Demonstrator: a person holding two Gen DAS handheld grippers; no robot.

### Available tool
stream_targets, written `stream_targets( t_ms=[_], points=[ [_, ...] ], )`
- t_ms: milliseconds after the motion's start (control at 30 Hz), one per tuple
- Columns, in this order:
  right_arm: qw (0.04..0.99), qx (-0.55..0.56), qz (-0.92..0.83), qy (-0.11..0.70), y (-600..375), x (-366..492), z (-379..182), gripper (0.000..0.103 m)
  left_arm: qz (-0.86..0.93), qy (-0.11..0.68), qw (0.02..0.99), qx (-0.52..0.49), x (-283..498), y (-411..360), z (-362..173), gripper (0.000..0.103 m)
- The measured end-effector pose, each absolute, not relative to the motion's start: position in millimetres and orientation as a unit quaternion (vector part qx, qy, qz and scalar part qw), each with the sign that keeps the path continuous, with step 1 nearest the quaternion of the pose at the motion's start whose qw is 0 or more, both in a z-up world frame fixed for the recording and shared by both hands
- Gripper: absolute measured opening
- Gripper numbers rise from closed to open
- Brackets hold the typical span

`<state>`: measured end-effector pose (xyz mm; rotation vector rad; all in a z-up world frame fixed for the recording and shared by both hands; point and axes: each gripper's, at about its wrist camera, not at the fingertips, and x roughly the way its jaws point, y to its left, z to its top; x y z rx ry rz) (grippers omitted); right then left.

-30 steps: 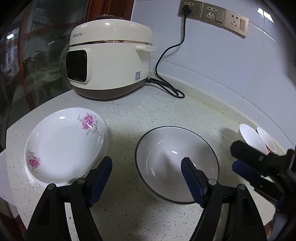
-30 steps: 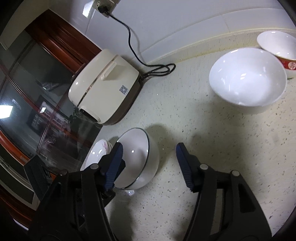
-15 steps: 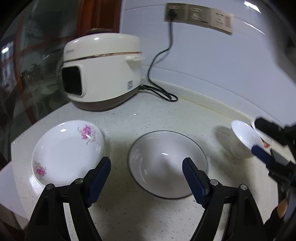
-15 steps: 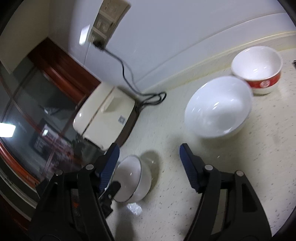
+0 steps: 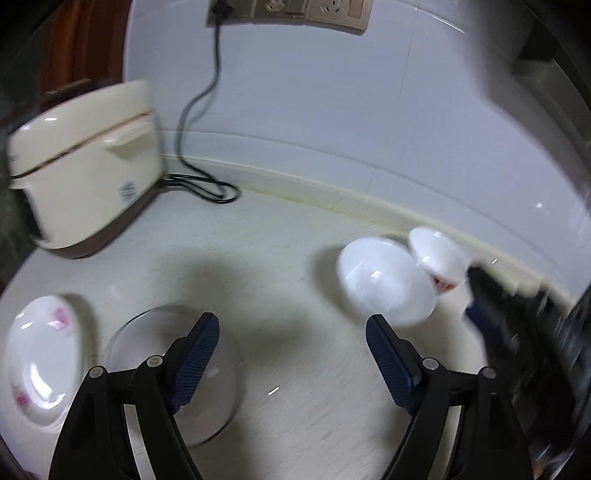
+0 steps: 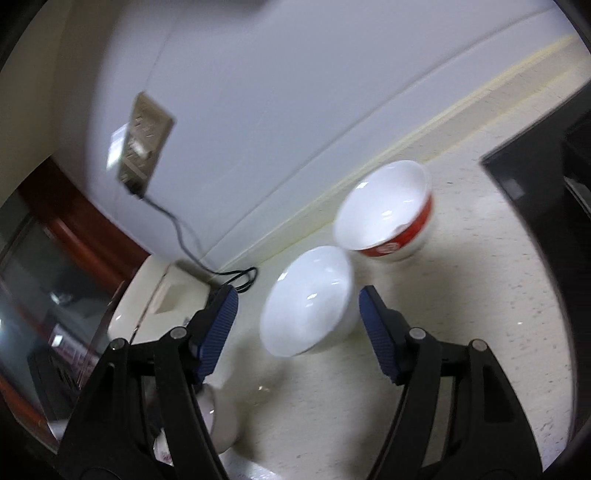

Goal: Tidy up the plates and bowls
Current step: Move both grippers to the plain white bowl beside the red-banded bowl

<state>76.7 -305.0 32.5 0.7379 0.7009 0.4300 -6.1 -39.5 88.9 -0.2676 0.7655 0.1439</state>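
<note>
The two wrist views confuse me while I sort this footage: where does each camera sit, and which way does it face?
Left wrist view: sits on the left tongs, looking down across the counter at the plain white bowl, with the rice cooker, flowered plate and dark-rimmed bowl to its left; its own open fingers and, blurred, the right tongs show.
Right wrist view: sits on the right tongs, facing the plain white bowl and red-banded bowl near the wall; its own open fingers show.
Shared: both bowls, rice cooker, wall sockets.

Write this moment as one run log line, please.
left tongs: open, empty | right tongs: open, empty | plain white bowl: on counter, ahead of right tongs
</note>
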Motion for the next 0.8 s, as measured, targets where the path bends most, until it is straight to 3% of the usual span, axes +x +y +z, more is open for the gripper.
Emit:
stream_targets(
  t_ms=[333, 533, 800],
  points=[
    [0.869, 0.306, 0.175, 0.348, -285.0, 97.8, 22.4, 0.071, 0.070, 0.386, 0.899, -0.194, 71.4, -47.7, 62.6, 0.083],
    [0.873, 0.280, 0.165, 0.362, -271.6, 107.8, 12.5, 0.071, 0.058, 0.351, 0.911, -0.207, 90.6, -38.0, 53.2, 0.083],
    [0.879, 0.251, 0.141, 0.379, -262.9, 113.5, -0.9, 0.071, 0.053, 0.362, 0.916, -0.167, 99.6, -43.0, 39.1, 0.083]
  ],
)
